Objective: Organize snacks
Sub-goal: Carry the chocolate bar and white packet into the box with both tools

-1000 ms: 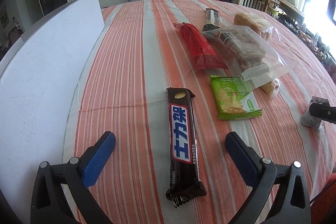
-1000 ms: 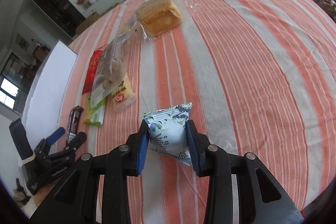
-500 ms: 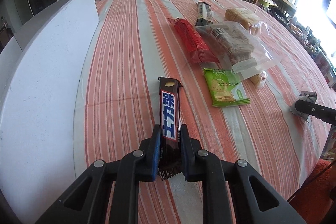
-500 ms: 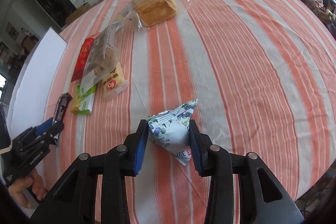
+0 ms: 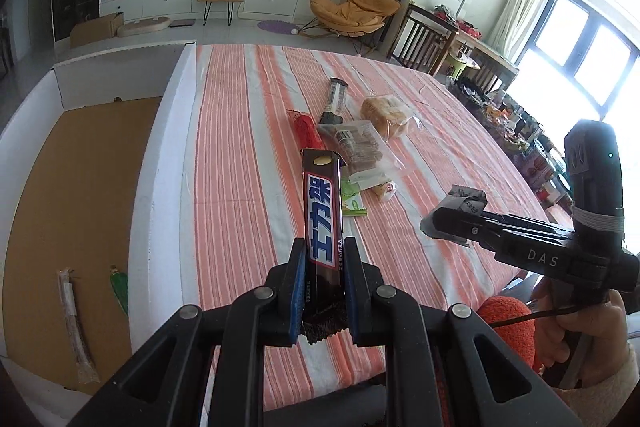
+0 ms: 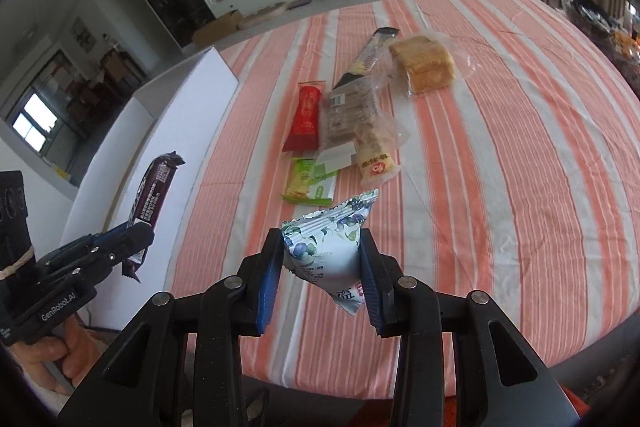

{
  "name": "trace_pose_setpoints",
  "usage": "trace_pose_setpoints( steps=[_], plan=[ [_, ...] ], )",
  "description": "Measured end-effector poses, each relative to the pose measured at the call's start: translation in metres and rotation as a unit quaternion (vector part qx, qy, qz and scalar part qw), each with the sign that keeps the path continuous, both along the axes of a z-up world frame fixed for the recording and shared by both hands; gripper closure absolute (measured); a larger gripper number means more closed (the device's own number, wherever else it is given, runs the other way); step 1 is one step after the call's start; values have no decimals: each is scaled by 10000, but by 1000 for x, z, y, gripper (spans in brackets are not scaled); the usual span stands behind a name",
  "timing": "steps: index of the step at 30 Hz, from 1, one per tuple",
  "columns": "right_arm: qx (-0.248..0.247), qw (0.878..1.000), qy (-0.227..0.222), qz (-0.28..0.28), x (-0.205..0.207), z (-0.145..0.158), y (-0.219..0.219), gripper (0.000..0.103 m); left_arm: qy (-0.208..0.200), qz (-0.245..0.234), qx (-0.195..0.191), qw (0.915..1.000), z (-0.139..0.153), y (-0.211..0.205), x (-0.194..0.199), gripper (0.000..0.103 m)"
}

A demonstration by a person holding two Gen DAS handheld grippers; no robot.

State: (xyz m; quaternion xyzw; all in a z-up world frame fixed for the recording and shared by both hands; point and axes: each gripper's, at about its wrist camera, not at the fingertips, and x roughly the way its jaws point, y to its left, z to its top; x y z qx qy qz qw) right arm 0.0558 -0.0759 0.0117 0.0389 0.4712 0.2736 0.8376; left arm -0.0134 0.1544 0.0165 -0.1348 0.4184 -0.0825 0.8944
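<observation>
My left gripper point(image 5: 323, 279) is shut on a dark chocolate bar point(image 5: 322, 215) and holds it in the air above the striped table's near edge; it also shows in the right wrist view point(image 6: 154, 187). My right gripper point(image 6: 322, 267) is shut on a pale blue floral snack packet point(image 6: 326, 239), lifted off the table; the packet shows in the left wrist view point(image 5: 460, 207). A white box with a brown floor point(image 5: 80, 163) stands left of the table, with two thin snacks point(image 5: 76, 323) inside.
On the orange-striped tablecloth point(image 6: 500, 147) lie a red packet point(image 6: 306, 117), a green cracker packet point(image 6: 310, 181), a clear bag of biscuits point(image 6: 352, 111), a small bun packet point(image 6: 376, 163), a bread loaf in plastic point(image 6: 424, 65) and a dark bar point(image 6: 370, 57).
My left gripper shut on the chocolate bar and lifted it off the table. My right gripper rose and drew back with the floral packet.
</observation>
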Motion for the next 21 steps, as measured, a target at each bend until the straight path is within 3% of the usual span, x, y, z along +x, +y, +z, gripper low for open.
trace_pose_setpoints(
  steps=[4, 8, 12, 16, 20, 21],
  plan=[
    [116, 9985, -19, 531, -15, 15, 39, 65, -163, 206, -102, 9996, 29, 31, -31, 86],
    [329, 9920, -26, 1220, -34, 35, 91, 65, -196, 822, -95, 9964, 43, 84, -52, 86],
    [458, 9795, -61, 1959, -51, 48, 152, 65, -82, 1740, 98, 9847, 33, 143, -61, 86],
    [366, 9675, -67, 2502, -66, 40, 212, 64, 99, 2350, 445, 9709, 17, 179, -67, 86],
    [514, 9666, 129, 2506, -63, 24, 228, 36, 346, 2594, 792, 9619, -3, 184, -65, 79],
    [555, 9678, 123, 2453, -60, 21, 224, 37, 362, 2580, 770, 9624, -6, 182, -64, 68]
  ],
)
